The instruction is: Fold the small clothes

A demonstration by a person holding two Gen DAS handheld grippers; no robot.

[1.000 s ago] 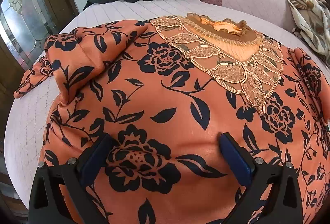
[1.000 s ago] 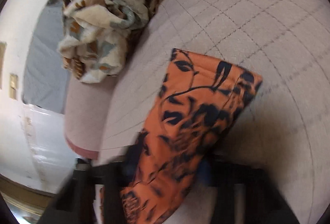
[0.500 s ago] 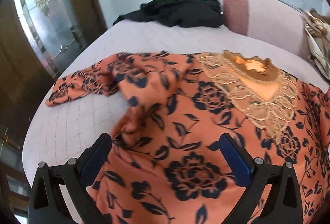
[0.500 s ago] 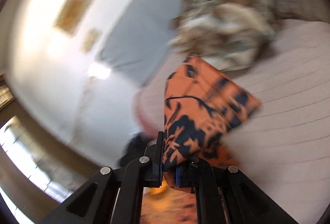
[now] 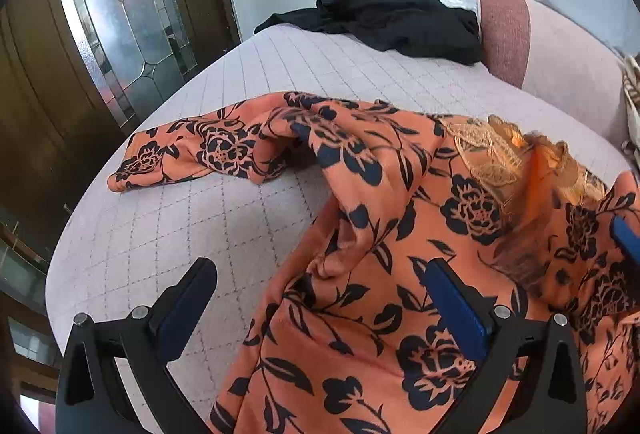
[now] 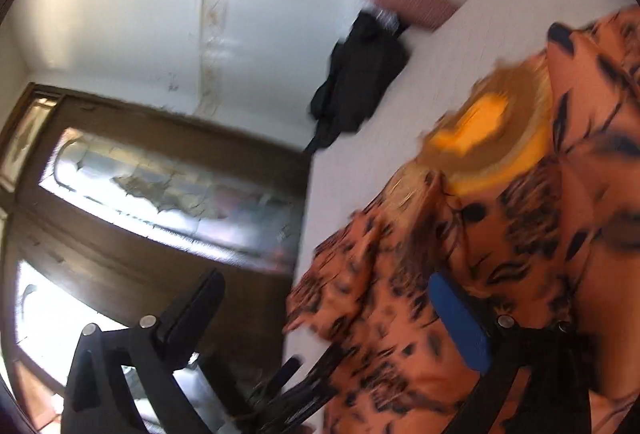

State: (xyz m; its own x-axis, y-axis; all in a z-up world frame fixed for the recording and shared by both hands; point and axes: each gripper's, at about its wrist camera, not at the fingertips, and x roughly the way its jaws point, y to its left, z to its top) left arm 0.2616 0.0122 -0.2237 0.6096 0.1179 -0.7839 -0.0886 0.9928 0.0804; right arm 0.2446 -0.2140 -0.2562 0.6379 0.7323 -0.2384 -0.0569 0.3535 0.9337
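An orange floral top (image 5: 400,254) lay rumpled on a quilted bed (image 5: 200,234), one sleeve (image 5: 192,158) stretched out to the left. The left gripper (image 5: 320,298) hovered over the hem, fingers spread, pinching nothing. The right gripper (image 6: 332,314) was opening over the right side, nothing between its fingers. The sleeve fold seemed underway; next, probably, the left sleeve needs pinching and bringing across.

left wrist: steeply down, near bed (image 5: 248,82) | right wrist: rolled, near-level | shared: orange garment (image 5: 360,334)
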